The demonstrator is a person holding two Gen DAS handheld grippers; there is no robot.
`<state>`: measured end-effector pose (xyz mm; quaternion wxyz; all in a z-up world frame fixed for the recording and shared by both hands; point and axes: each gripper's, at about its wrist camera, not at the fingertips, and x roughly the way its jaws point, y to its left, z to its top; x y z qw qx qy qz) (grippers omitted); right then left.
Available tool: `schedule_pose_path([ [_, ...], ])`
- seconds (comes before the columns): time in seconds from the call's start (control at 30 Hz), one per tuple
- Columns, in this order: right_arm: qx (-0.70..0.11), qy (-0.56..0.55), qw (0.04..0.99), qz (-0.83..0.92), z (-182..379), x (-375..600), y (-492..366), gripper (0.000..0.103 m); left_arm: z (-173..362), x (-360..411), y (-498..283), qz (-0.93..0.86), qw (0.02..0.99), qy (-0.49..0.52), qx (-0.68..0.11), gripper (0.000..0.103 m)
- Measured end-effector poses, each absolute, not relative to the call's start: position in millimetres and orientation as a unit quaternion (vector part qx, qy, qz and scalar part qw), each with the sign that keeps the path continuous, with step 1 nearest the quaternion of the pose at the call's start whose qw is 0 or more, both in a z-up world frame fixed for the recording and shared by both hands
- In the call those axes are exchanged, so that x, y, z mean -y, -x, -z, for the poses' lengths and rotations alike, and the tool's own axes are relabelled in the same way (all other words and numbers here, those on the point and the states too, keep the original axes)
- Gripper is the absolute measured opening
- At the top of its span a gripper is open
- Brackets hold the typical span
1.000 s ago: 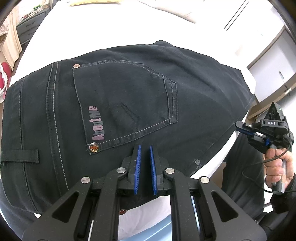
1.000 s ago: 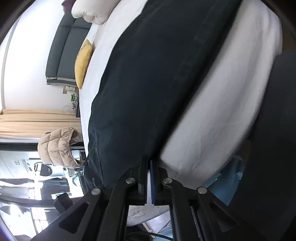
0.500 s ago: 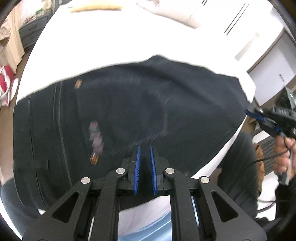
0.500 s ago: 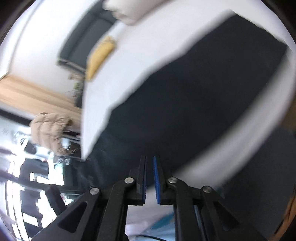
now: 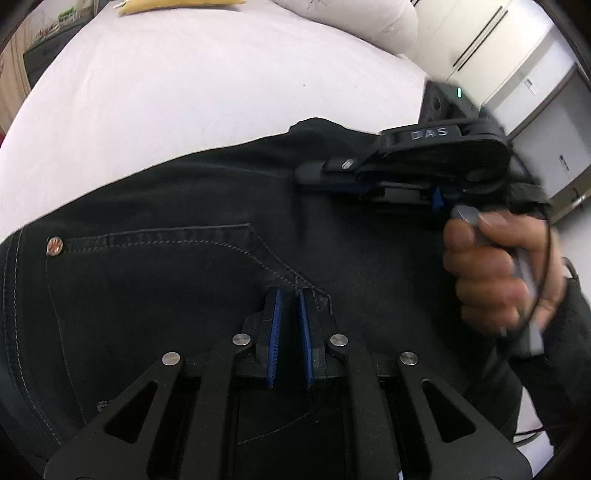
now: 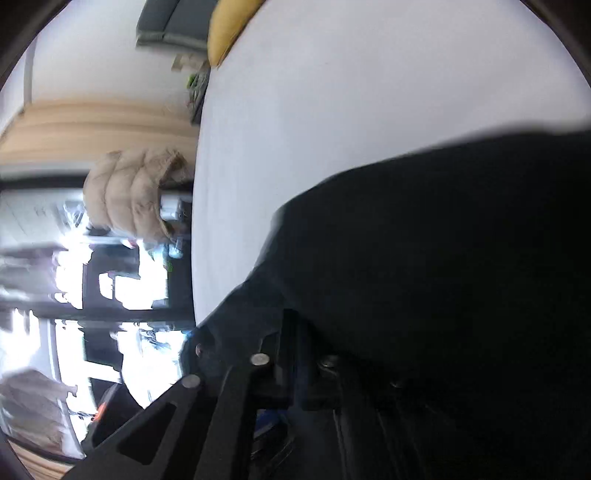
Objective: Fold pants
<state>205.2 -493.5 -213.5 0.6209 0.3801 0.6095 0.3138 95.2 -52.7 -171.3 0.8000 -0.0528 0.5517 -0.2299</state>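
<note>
Pants (image 5: 177,280) lying crosswise ahead of left gripper (image 5: 290,295), jaws nearly pressed together, hovering at pocket; right gripper (image 5: 314,173) reaching over far edge (jaw state indiscernible).

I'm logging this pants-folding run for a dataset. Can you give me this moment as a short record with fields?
surface: white bed sheet
garment: black pants, back pocket facing up, lying on the sheet
left tool: over the pocket's corner, pads nearly together, nothing visibly between them
right tool: over the pants' far edge; open or shut cannot be told
right hand: gripping the tool handle
background: yellow cushion, white pillow
</note>
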Motion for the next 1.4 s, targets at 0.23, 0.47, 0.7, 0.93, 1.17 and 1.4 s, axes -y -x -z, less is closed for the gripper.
schedule_pose_path([
  [0.23,-0.480,-0.445,0.753,-0.066,196,650,-212,0.000,174,40,-97,0.230,0.798,0.080,-0.551,0.010],
  [0.47,-0.486,-0.442,0.723,-0.213,148,612,-153,0.005,149,68,-90,0.231,0.801,0.067,-0.547,0.010],
  [0.7,-0.525,-0.465,0.680,-0.212,203,612,-137,0.000,167,97,-112,0.234,0.790,0.055,-0.564,0.010],
  [0.93,-0.431,-0.481,0.759,-0.074,197,768,-163,0.000,177,73,-115,0.250,0.784,0.099,-0.559,0.010],
  [1.17,-0.383,-0.452,0.802,0.077,171,871,-202,0.000,179,61,-107,0.251,0.789,0.101,-0.552,0.010],
  [1.4,-0.375,-0.446,0.812,0.004,118,805,-162,0.007,143,79,-92,0.270,0.809,0.094,-0.514,0.010],
])
